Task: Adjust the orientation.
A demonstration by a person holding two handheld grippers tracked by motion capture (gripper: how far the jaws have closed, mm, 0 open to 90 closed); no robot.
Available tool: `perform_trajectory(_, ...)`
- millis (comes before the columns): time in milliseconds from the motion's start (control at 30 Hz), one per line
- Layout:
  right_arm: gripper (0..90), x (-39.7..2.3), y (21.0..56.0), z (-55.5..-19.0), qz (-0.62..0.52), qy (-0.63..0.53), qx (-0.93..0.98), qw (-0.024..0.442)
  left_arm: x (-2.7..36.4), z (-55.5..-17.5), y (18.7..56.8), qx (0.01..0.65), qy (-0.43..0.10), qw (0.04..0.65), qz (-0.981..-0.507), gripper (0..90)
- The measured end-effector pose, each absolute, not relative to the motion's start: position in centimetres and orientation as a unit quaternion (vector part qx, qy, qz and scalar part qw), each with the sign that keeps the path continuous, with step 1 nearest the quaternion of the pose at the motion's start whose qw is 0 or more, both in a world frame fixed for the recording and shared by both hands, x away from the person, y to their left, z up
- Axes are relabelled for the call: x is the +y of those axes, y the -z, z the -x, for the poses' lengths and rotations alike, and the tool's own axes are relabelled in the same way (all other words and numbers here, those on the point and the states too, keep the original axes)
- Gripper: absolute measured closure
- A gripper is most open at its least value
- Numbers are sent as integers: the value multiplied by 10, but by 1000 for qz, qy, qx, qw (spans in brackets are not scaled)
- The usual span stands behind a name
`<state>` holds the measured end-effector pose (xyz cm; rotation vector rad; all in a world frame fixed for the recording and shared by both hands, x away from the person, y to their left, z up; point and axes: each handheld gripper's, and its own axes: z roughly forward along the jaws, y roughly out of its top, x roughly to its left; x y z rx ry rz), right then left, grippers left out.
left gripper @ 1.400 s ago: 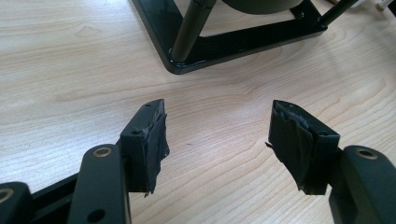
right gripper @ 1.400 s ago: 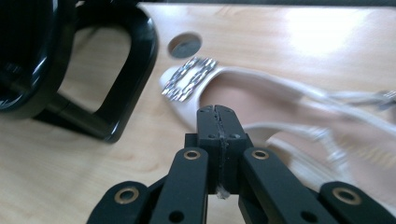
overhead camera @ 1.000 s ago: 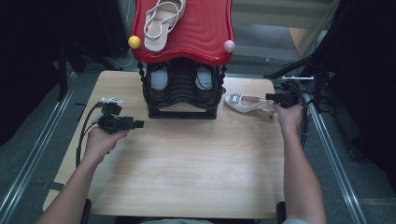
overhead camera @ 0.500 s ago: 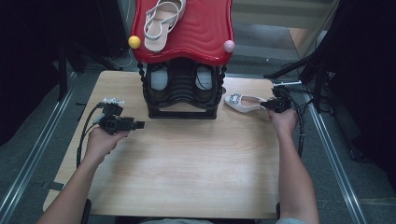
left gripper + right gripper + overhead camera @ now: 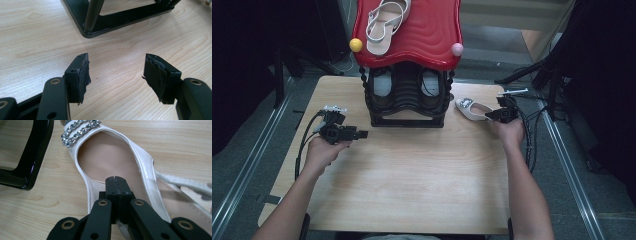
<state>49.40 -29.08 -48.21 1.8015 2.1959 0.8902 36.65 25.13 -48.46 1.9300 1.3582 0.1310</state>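
1. The right tongs (image 5: 117, 180) have their jaws pressed fully together, tips over the insole of a white sandal (image 5: 105, 157); whether they pinch any part of it, I cannot tell.
2. In the high view the right tongs (image 5: 488, 116) sit at the heel end of that sandal (image 5: 472, 108), which lies flat on the bench (image 5: 412, 175) just right of the black shoe rack (image 5: 407, 97).
3. The sandal's toe band carries two rows of rhinestones (image 5: 78, 131) and points toward the rack's base.
4. The left tongs (image 5: 116, 75) stand open with nothing between the taped pads, just above bare wood and pointing at a corner of the rack's base frame (image 5: 87, 32).
5. The left tongs (image 5: 362, 134) sit left of the rack.
6. On the rack's red top shelf (image 5: 432, 35) lies a matching strappy sandal (image 5: 384, 22).
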Motion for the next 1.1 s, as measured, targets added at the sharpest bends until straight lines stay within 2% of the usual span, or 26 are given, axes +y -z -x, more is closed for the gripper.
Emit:
perform_trajectory(567, 900, -273, 477, -494, -620, -278, 732, 49, 250, -367, 485, 531, -50, 379, -756, 376)
perform_trajectory(1100, 900, -263, 478, -497, -621, -288, 728, 40, 248, -369, 486, 528, -45, 378, -759, 376)
